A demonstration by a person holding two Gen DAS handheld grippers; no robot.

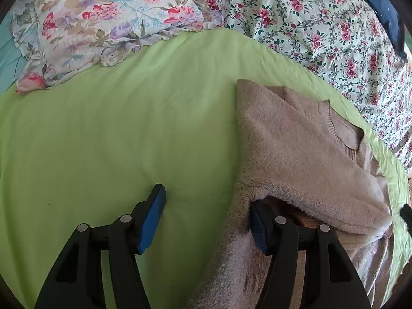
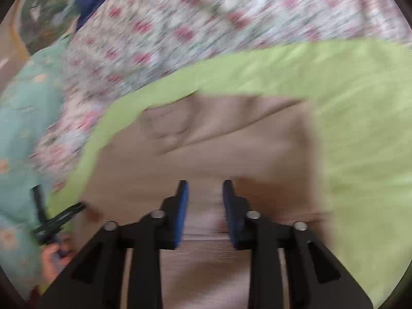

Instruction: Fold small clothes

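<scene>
The whole right wrist view is smeared by motion blur, so the floral bedspread [image 2: 180, 25] is reduced to streaks. In the left wrist view, the right finger [image 1: 260, 229] of the left gripper [image 1: 206, 219] is partly covered by the beige sweater [image 1: 296, 141], whose lower part is cut off by the frame edge. A dark object [image 1: 406, 212] at the right edge is possibly the other gripper.

A bedroom in a home, seen from just above a bed. A plain lime-green sheet [image 1: 123, 118] covers the mattress and serves as the working surface. Beyond the sheet's far edge lies a crumpled quilt [image 1: 322, 25] printed with small pink roses on white. At the sheet's far left corner rests a frilled pillow [image 1: 103, 20] with large pastel flowers. Past the quilt, a dark navy fabric [image 1: 381, 2] with tiny white stars shows.
</scene>
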